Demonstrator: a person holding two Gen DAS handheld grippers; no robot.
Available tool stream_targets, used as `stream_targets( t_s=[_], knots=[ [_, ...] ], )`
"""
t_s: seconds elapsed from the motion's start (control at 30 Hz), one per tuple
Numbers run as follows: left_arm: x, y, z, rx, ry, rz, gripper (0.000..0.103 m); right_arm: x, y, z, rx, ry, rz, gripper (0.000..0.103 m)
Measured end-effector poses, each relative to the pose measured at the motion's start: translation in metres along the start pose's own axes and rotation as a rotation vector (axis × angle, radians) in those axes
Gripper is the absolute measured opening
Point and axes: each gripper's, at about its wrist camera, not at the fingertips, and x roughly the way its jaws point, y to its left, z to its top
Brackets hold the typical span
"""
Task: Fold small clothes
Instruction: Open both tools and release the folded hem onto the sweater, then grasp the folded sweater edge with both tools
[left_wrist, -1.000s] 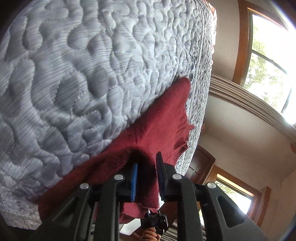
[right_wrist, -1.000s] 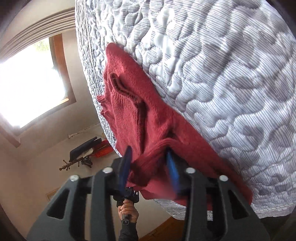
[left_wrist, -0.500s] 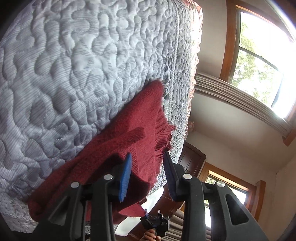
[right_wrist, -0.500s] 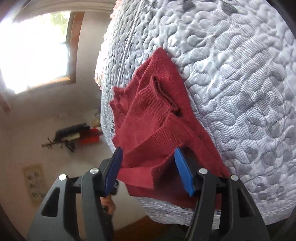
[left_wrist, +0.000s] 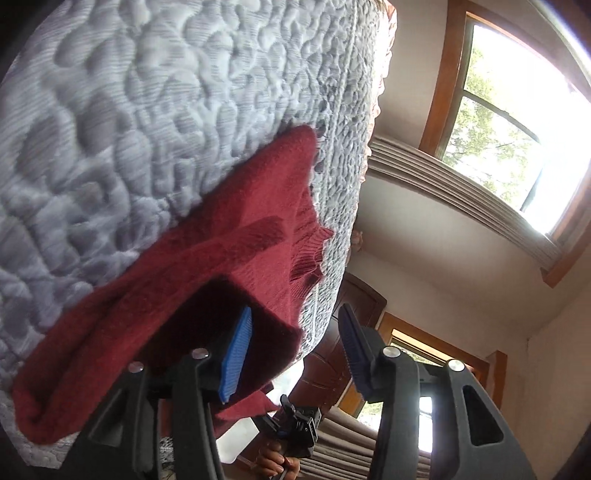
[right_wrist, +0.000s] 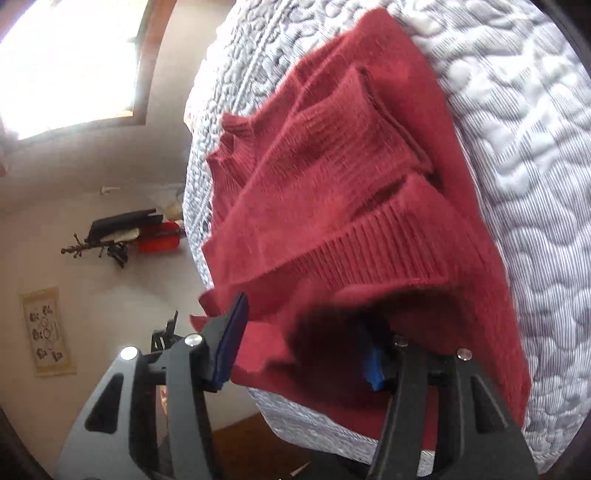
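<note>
- One dark red knitted sweater (right_wrist: 332, 192) is seen, lying on the grey-white quilted mattress (left_wrist: 129, 110) close to one of its edges, with a ribbed hem reaching that edge and a corner of cloth hanging just past it.
- The sweater is judged to be partly folded: a ribbed sleeve cuff (right_wrist: 354, 122) is laid across the body and several layers are stacked, so at least one fold appears done.
- A final fold and a smoothing of the loose, wrinkled layers near the mattress edge are judged to be left.
- The left gripper (left_wrist: 291, 350) is held with its blue-padded jaws apart; nothing is clamped, though one pad lies against the cloth.
- The right gripper (right_wrist: 303, 347) is likewise spread wide, with cloth lying loose between the jaws and nothing pinched.
- Counted: one garment, one mattress, two grippers. No second garment is shown in either view.
- A wooden-framed window (left_wrist: 517, 110) is seen beyond the mattress.
</note>
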Motion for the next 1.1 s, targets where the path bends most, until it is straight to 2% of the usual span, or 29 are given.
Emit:
stream_targets(
  t_s=[0.13, 0.27, 0.3, 0.37, 0.43, 0.53, 0.7, 0.8, 0.93, 0.97, 1.0, 1.03, 1.07, 1.1],
  knots=[
    [0.005, -0.008, 0.009, -0.025, -0.072, -0.034, 0.055, -0.014, 0.012, 0.024, -0.007, -0.069, -0.026, 0.06],
    [-0.01, -0.024, 0.014, 0.02, -0.103, 0.015, 0.057, -0.046, 0.008, 0.02, -0.054, -0.111, -0.096, 0.06],
    [-0.016, -0.03, 0.014, 0.058, -0.105, 0.054, 0.059, -0.054, 0.006, 0.018, -0.078, -0.122, -0.129, 0.06],
    [-0.025, -0.049, 0.011, 0.196, -0.097, 0.191, 0.065, -0.067, 0.003, 0.012, -0.147, -0.132, -0.229, 0.06],
    [-0.026, -0.068, 0.004, 0.375, -0.076, 0.363, 0.07, -0.067, 0.003, 0.005, -0.248, -0.096, -0.318, 0.06],
    [-0.015, -0.079, -0.006, 0.54, 0.005, 0.526, 0.08, -0.052, 0.004, -0.002, -0.356, -0.043, -0.388, 0.06],
    [0.012, -0.072, -0.019, 0.685, 0.12, 0.717, 0.089, -0.018, 0.013, -0.004, -0.493, -0.001, -0.491, 0.063],
    [0.028, -0.064, -0.025, 0.743, 0.168, 0.787, 0.089, -0.007, 0.017, -0.004, -0.542, 0.007, -0.539, 0.063],
    [0.043, -0.067, -0.033, 0.841, 0.174, 0.868, 0.089, 0.001, 0.02, -0.004, -0.587, 0.014, -0.575, 0.06],
    [0.047, -0.068, -0.035, 0.873, 0.173, 0.886, 0.087, 0.0, 0.022, -0.005, -0.595, 0.014, -0.574, 0.055],
    [0.049, -0.069, -0.038, 0.909, 0.182, 0.894, 0.078, 0.0, 0.023, -0.005, -0.6, 0.012, -0.571, 0.052],
    [0.055, -0.069, -0.041, 0.935, 0.201, 0.892, 0.065, -0.001, 0.025, -0.006, -0.604, 0.009, -0.573, 0.046],
    [0.059, -0.068, -0.043, 0.948, 0.223, 0.907, 0.049, -0.002, 0.025, -0.005, -0.606, 0.005, -0.576, 0.04],
    [0.06, -0.067, -0.045, 0.961, 0.232, 0.924, 0.048, -0.002, 0.025, -0.005, -0.603, 0.002, -0.576, 0.039]
  ],
)
